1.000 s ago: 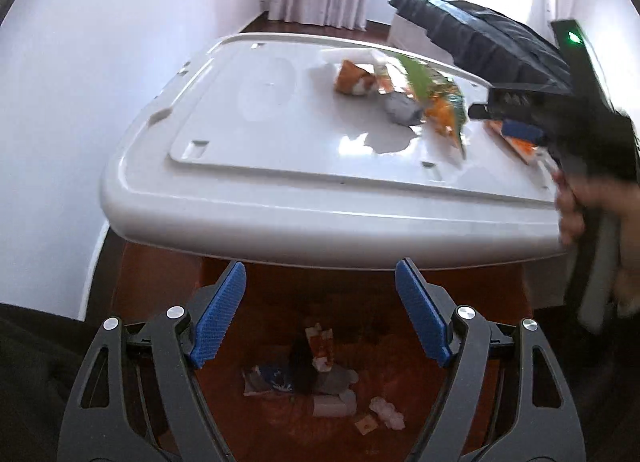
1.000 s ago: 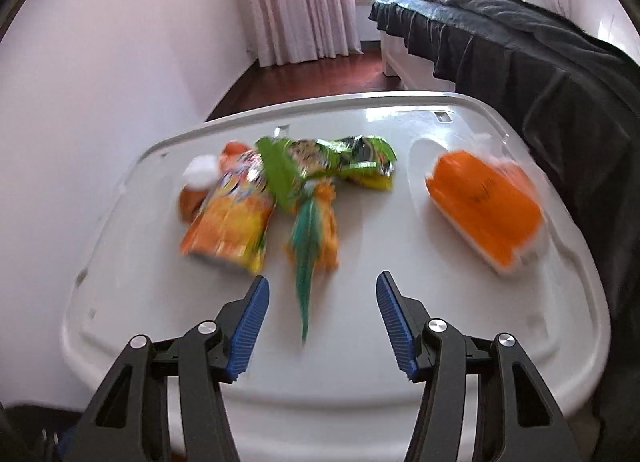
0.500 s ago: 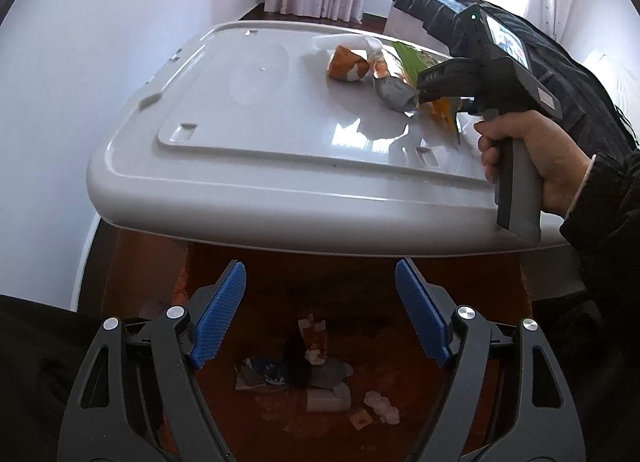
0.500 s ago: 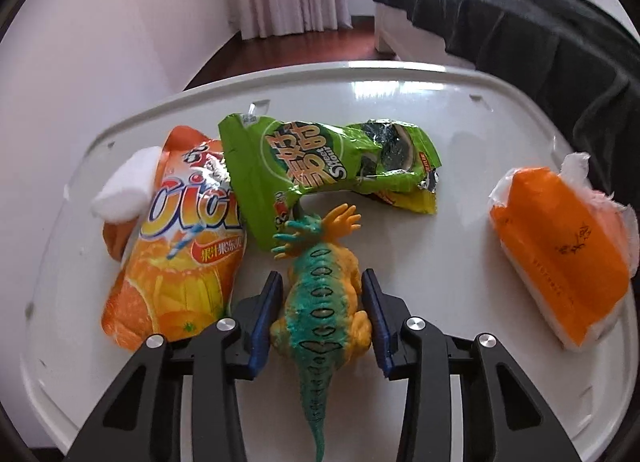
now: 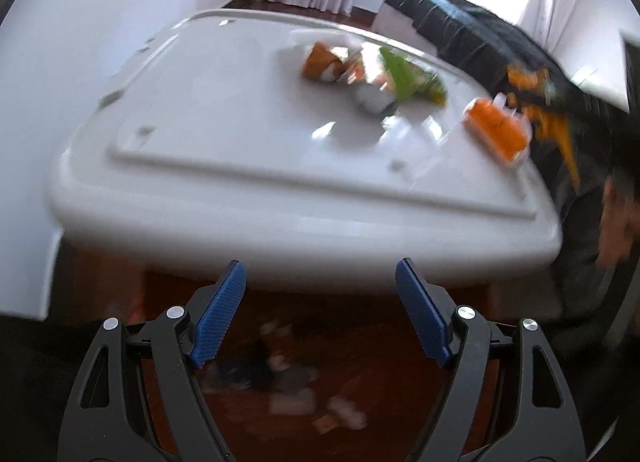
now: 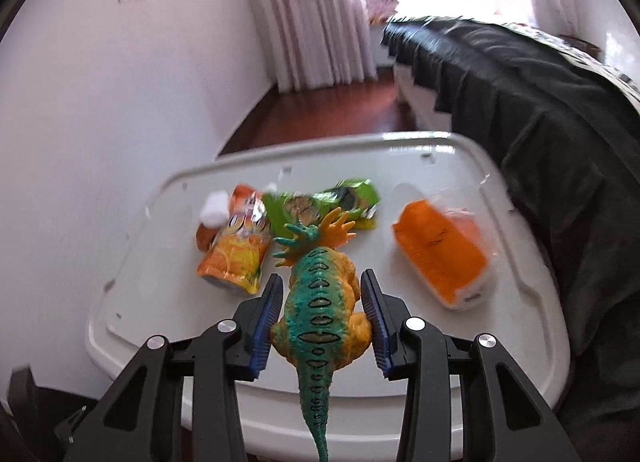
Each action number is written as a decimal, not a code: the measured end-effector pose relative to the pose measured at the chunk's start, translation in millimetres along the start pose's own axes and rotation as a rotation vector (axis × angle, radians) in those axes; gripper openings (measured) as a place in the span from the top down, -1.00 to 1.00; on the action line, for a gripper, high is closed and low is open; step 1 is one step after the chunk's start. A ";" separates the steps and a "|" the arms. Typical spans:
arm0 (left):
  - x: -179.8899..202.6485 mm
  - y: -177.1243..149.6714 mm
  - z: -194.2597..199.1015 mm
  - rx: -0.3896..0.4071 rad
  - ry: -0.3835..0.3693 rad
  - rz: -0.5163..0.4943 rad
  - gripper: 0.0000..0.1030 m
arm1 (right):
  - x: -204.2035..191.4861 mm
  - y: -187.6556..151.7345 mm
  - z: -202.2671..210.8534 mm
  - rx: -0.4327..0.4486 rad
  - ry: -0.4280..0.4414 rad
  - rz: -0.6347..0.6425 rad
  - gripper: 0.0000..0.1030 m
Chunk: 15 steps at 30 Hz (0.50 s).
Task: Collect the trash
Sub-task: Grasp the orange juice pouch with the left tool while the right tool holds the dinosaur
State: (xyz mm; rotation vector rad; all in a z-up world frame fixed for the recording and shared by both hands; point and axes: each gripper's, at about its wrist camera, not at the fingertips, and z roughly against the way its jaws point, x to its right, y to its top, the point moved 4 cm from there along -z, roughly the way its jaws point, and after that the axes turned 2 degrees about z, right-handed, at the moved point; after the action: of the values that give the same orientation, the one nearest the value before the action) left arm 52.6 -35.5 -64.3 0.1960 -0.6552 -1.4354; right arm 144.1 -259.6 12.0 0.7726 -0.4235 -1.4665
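Left wall: plain white, close along the left edge of the white table (image 6: 520, 326).
Left gripper (image 5: 320, 314): jaws wide apart with nothing between them, in front of the table's near rim, above scattered scraps (image 5: 296, 382) on the red-brown floor.
Table top: glossy white with a raised border; its left half is bare, the far side and right edge are crowded.
Orange snack bag (image 6: 236, 258): lying flat, left of centre.
Green snack bag (image 6: 320, 204): crumpled just behind it.
Right gripper (image 6: 326, 318): blue pads clamped on the flanks of the toy dinosaur (image 6: 320, 314), held clear of the table over its near rim.
Toy dinosaur: orange body, teal striped back, tail trailing toward the camera.
Orange packet (image 6: 440, 254): lies alone near the right edge.
Right side: bed under a dark cover (image 6: 540, 110), just beside the table; curtains (image 6: 308, 22) and a bright window behind.
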 end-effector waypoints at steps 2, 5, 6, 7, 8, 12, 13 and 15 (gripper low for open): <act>11.9 25.5 -9.4 0.023 -0.034 0.003 -0.47 | 8.5 -5.5 -0.9 -0.021 0.013 -0.064 0.22; 25.8 63.7 -30.2 0.048 -0.064 -0.006 -0.47 | 14.2 -2.5 3.0 -0.014 0.066 -0.114 0.22; 28.0 73.5 -37.4 0.050 -0.080 -0.003 -0.47 | 14.5 -1.3 7.2 -0.002 0.049 -0.099 0.22; 30.0 82.9 -44.3 0.057 -0.088 0.006 -0.47 | 14.9 1.0 10.2 0.007 0.044 -0.092 0.22; 30.6 93.7 -54.0 0.061 -0.111 0.020 -0.47 | 13.9 2.1 12.8 0.016 0.053 -0.090 0.22; 18.9 117.8 -91.8 0.017 -0.186 0.141 -0.47 | 10.6 10.1 11.1 0.031 0.086 -0.093 0.22; 15.8 120.5 -99.5 0.004 -0.200 0.165 -0.47 | 10.6 10.9 12.9 0.033 0.096 -0.099 0.22; 12.6 125.8 -113.1 -0.008 -0.225 0.192 -0.47 | 8.9 14.1 10.0 0.036 0.115 -0.111 0.22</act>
State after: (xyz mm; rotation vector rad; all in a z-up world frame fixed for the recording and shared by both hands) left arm 219.1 -57.1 -89.1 -0.0359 -0.8288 -1.2848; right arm 148.2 -271.3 26.9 0.9164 -0.3248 -1.5120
